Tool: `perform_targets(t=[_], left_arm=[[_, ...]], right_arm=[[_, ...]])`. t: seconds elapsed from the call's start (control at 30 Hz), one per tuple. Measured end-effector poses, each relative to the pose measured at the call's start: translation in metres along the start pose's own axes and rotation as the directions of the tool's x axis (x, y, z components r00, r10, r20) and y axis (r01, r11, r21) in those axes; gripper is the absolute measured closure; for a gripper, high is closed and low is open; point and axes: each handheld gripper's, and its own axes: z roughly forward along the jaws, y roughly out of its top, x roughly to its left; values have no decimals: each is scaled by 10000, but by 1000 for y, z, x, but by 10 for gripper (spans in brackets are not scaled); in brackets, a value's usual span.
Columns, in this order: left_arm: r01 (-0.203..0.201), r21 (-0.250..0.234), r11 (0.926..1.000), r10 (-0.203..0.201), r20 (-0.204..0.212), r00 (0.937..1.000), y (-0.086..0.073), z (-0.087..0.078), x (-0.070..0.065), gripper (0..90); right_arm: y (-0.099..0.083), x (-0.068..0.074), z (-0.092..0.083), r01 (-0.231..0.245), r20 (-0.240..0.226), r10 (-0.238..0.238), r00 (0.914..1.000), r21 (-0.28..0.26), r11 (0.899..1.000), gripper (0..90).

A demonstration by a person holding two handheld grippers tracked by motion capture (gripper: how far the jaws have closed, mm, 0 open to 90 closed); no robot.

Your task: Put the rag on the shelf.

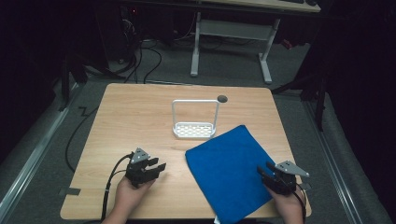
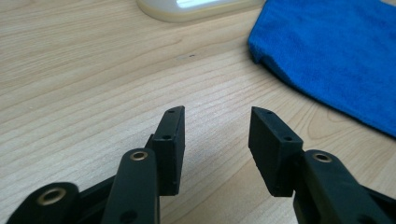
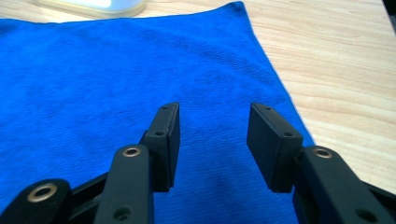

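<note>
Basically a wooden table [image 1: 140,116] with a blue cloth [image 1: 229,170] spread flat on its right half, turned at an angle, one corner pointing toward the middle of the table and the near end running over the near edge. Left gripper [image 1: 158,167] sits near the near-left corner, over bare wood, jaws apart with nothing between them; in the left gripper view the left gripper [image 2: 217,140] hovers low over the wood grain, and the cloth [image 2: 336,56] lies off ahead and to one side, clear of the pads. Right gripper [image 1: 262,171] is by the near-right corner, at the cloth's right edge, jaws also spread and holding nothing. Right gripper view: the right gripper [image 3: 214,140] points across the cloth [image 3: 116,79], blue fabric under and between both jaws; cannot tell if the tips touch it. Cloth edge runs past the outer jaw, bare table [image 3: 336,70] beyond. White wire rack [image 1: 194,121] with a perforated base and a tall loop handle stands upright at table centre, just beyond the cloth's far corner, close to it. Small dark round spot [image 1: 222,98] on the table near the far edge, behind the rack. One hand [image 1: 128,193] holds each gripper from the near edge.
</note>
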Motion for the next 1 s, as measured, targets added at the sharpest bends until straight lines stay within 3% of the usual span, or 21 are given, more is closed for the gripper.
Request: perform_targets(t=[0.27,0.43,0.5,0.57,0.63,0.77,0.8,0.83,0.87,0.9,1.0], left_arm=[[-423,274,9987,416,247,9988,1,8,-12,581],[-735,365,9966,697,961,9929,4,14,-34,633],[-1064,467,9932,997,1265,9869,6,18,-46,687],[-1578,622,9855,1456,1672,9751,10,24,-60,853],[-1841,614,9810,1689,1967,9658,13,29,-74,899],[-2205,673,9731,1963,2598,9455,16,42,-99,900],[-2293,679,9710,2007,2906,9356,16,48,-111,900],[-2293,679,9710,2007,2906,9356,16,48,-111,900],[-2377,752,9684,2045,3059,9298,15,52,-116,900],[-2712,861,9587,2316,3171,9197,14,58,-125,900],[-2734,930,9574,2298,3283,9162,13,63,-130,900]], right_arm=[[0,-5,-3,-137,87,139,9999,-179,9997,581],[3,-6,-3,-197,141,200,9997,-236,9995,634],[3,-5,-2,-181,75,183,9998,-237,9996,656],[4,-4,-3,-197,11,198,9998,-220,9996,664],[5,-4,-3,-141,-36,140,9999,-259,9996,673],[4,-5,-3,-232,-24,232,9997,-249,9994,702],[4,-4,-2,-204,-47,203,9998,-217,9996,712],[4,-4,-2,-204,-47,203,9998,-217,9996,712],[5,-4,-2,-158,-59,157,9999,-167,9997,725],[5,-3,-1,-130,-57,129,9999,-177,9998,729],[5,-3,-1,-57,-62,56,10000,-148,9999,747]])
